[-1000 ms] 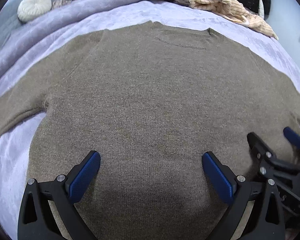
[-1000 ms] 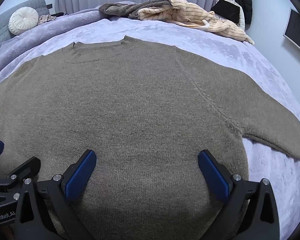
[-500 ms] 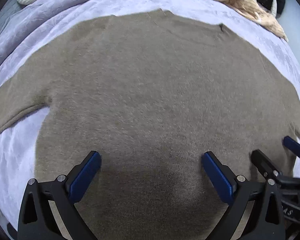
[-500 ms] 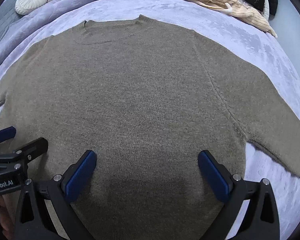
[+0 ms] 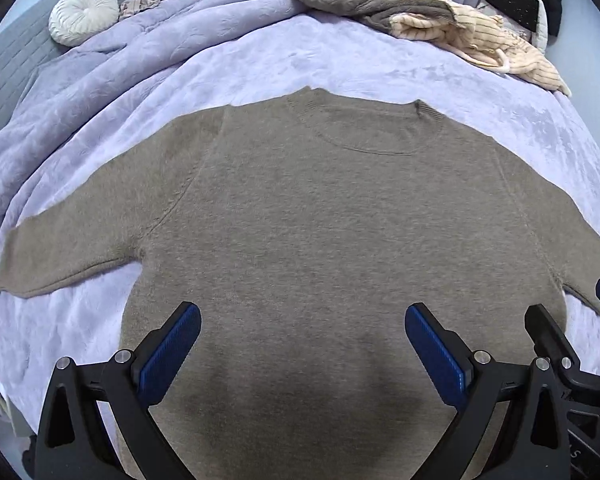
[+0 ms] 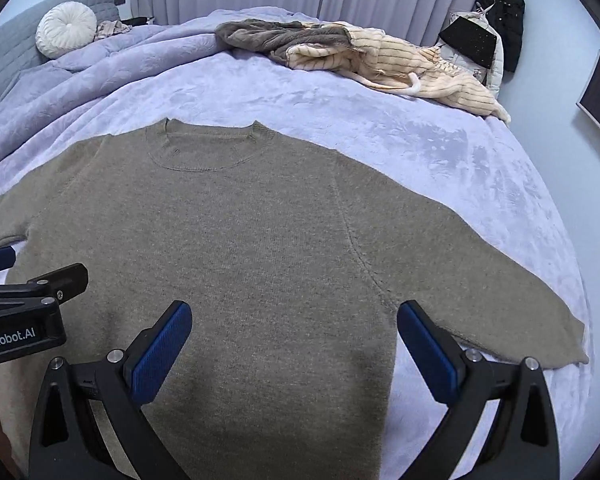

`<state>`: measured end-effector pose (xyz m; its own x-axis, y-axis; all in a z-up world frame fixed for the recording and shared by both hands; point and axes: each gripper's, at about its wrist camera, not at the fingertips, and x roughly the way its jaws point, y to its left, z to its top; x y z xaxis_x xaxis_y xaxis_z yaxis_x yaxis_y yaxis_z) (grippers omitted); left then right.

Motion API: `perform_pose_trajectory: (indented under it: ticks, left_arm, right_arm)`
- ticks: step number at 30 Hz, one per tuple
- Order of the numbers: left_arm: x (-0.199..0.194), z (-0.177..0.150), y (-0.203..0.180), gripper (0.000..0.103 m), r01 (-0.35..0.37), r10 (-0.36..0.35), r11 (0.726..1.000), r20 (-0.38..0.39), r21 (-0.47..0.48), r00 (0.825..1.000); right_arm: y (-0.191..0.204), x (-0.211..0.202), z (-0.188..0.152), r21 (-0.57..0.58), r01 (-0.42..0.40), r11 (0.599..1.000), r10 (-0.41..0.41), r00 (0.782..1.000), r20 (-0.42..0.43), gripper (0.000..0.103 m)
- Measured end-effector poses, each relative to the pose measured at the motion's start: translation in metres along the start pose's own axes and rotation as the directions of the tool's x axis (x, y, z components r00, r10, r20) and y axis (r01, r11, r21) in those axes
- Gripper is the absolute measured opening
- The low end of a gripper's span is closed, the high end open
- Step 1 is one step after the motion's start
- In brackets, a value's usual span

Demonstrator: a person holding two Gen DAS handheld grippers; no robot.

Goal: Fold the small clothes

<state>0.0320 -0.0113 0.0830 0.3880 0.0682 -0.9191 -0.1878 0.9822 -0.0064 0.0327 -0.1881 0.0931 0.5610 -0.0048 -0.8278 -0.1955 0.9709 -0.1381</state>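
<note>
Sweater point(image 5: 332, 240) lies flat on the bed point(image 5: 340, 68), sleeves out, no fold made yet. Left gripper point(image 5: 302, 344) and right gripper point(image 6: 294, 344) both spread wide above hem, holding nothing.

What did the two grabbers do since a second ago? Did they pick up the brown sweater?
No. Both pulled back and up: more of the bed shows in each view now. The left gripper and right gripper took hold of nothing; their jaws stand wide apart, as before. The brown sweater lies flat on the purple blanket, sleeves spread, unchanged. The pile of clothes behind it has not moved.
</note>
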Motion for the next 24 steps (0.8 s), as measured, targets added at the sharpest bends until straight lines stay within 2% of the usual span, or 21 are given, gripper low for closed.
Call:
perform_pose_trajectory:
  ticks: [6,11,16,19,21,24]
  left_arm:
    - [-0.01,0.003,-0.031,0.102,-0.005,0.003,0.998,0.033,0.056,0.999]
    - [-0.02,0.005,-0.056,0.102,-0.004,-0.005,0.995,0.089,0.102,0.996]
    - [-0.029,0.011,-0.074,0.102,0.052,-0.065,0.994,0.134,0.097,0.989]
    - [-0.029,0.015,-0.084,0.102,0.081,-0.093,0.991,0.121,0.102,0.988]
    - [-0.024,0.018,-0.096,0.102,0.077,-0.089,0.988,0.088,0.131,0.992]
    - [-0.023,0.018,-0.11,0.102,0.053,-0.069,0.986,0.097,0.157,0.993]
  right_arm:
    - [-0.03,-0.008,0.004,0.064,0.001,0.998,-0.002,1.0,0.016,0.102]
    - [-0.057,-0.011,0.003,0.105,0.011,0.994,-0.014,1.0,0.024,0.102]
    - [-0.082,-0.01,0.001,0.143,0.016,0.99,-0.02,0.999,0.025,0.102]
    - [-0.095,-0.009,-0.002,0.163,0.028,0.986,-0.032,0.999,0.024,0.102]
    - [-0.104,-0.008,-0.003,0.178,0.032,0.984,-0.036,0.999,0.024,0.102]
    - [-0.117,-0.008,-0.006,0.202,0.042,0.978,-0.047,0.999,0.02,0.102]
